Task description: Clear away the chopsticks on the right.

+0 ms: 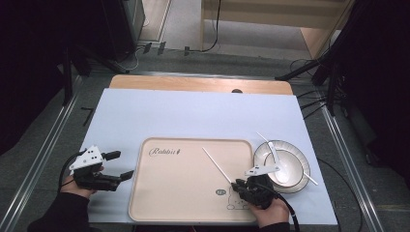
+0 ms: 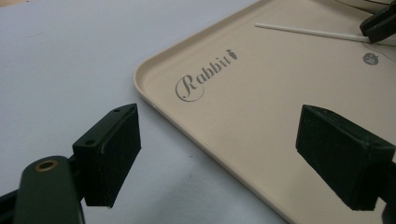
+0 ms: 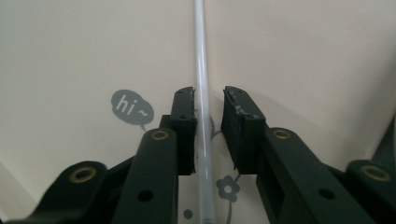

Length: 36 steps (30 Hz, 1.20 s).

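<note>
Beige tray (image 1: 188,188), white chopstick (image 1: 216,165)

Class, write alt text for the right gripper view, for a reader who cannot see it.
A thin white stick runs between the right tool's two black jaws, which sit close on either side with a sliver of gap on the right. Beneath lies a beige tray printed with a grey "hi~" speech bubble.

left tool (image 1: 117,165) spread wide, right tool (image 3: 208,123) seemingly slightly parted

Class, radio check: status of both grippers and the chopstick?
Left hand-held gripper open, idle by tray. Right hand-held gripper straddling white chopstick on tray, not clamped. Nothing in the way.
</note>
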Each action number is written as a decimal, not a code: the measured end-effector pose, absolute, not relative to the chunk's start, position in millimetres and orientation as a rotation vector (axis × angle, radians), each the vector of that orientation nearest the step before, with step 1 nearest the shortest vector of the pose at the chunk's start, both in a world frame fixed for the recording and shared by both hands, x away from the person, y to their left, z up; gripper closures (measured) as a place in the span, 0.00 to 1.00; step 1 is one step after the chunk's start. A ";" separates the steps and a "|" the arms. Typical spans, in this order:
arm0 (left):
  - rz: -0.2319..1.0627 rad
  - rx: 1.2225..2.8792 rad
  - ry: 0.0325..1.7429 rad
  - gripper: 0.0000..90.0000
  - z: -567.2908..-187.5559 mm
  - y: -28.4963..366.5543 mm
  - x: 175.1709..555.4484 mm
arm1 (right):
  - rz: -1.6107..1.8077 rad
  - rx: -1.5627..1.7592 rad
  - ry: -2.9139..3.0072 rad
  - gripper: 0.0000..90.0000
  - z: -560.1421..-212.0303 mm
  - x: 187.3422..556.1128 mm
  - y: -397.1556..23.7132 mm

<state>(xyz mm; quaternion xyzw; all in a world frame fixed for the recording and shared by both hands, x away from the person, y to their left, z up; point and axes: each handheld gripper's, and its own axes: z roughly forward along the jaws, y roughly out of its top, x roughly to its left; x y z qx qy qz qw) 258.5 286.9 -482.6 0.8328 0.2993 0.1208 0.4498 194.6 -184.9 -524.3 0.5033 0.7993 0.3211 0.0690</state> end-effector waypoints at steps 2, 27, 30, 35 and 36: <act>0.299 2.060 0.738 0.16 -482.5 286.9 258.5 | 0.955 1.507 2.422 0.76 -523.0 194.4 -183.3; 0.302 2.068 0.748 0.16 -482.9 287.2 256.8 | 1.191 1.369 2.282 0.39 -438.1 206.8 -280.6; 0.303 2.067 0.746 0.16 -482.9 287.2 256.7 | 1.186 1.386 2.269 0.40 -436.4 208.6 -296.2; 0.302 2.067 0.744 0.16 -482.9 287.3 256.6 | 1.159 1.422 2.233 0.38 -439.5 212.2 -324.0; 0.303 2.067 0.744 0.16 -482.9 287.2 256.6 | 1.155 1.436 2.225 0.38 -440.2 212.1 -328.2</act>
